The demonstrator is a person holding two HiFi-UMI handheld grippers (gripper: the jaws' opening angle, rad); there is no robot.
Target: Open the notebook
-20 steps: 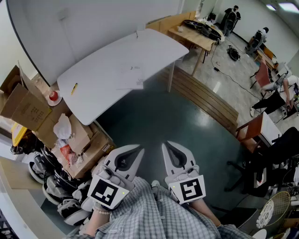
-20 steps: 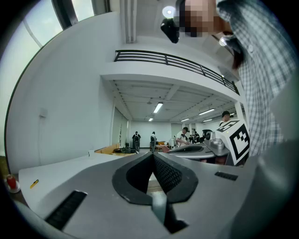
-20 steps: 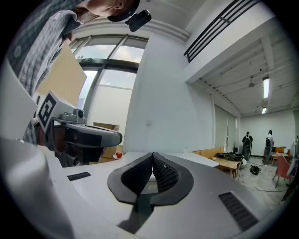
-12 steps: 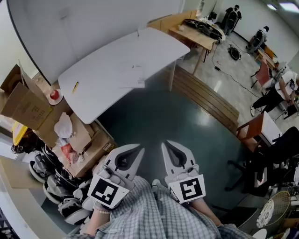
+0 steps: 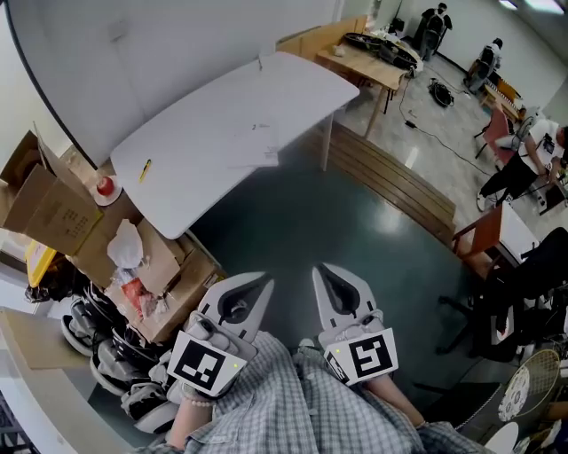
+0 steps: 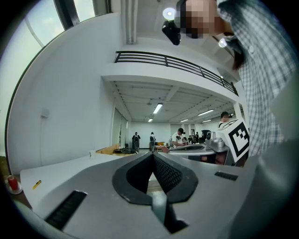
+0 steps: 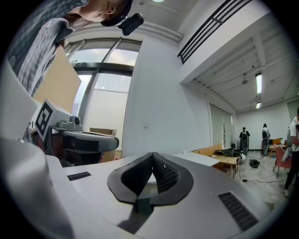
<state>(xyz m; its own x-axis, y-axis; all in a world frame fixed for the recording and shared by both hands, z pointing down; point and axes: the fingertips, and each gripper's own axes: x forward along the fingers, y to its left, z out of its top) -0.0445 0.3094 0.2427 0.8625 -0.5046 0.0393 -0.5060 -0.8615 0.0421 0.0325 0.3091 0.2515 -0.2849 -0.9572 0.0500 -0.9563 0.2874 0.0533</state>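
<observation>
A white notebook (image 5: 253, 158) lies closed near the front edge of the white table (image 5: 204, 142) ahead, hard to tell from the tabletop. My left gripper (image 5: 263, 285) and right gripper (image 5: 321, 270) are held side by side near my body, well short of the table, both pointing level toward it. Both are shut with nothing between the jaws. In the left gripper view the jaw tips (image 6: 153, 153) meet, and the table edge (image 6: 60, 167) shows at left. The right gripper (image 7: 153, 154) also shows its tips touching, with the table (image 7: 201, 158) beyond.
A yellow pen (image 5: 143, 168) lies at the table's left end. Cardboard boxes (image 5: 53, 208), a red-topped item (image 5: 106, 187) and bags (image 5: 129, 257) pile up left of the table. A wooden bench (image 5: 395, 182), a wooden desk (image 5: 373, 58), chairs and people (image 5: 435, 27) are at right.
The view has shifted slightly; the grippers stay close to my body, shut, with the right one a little further right. The people in the background moved.
</observation>
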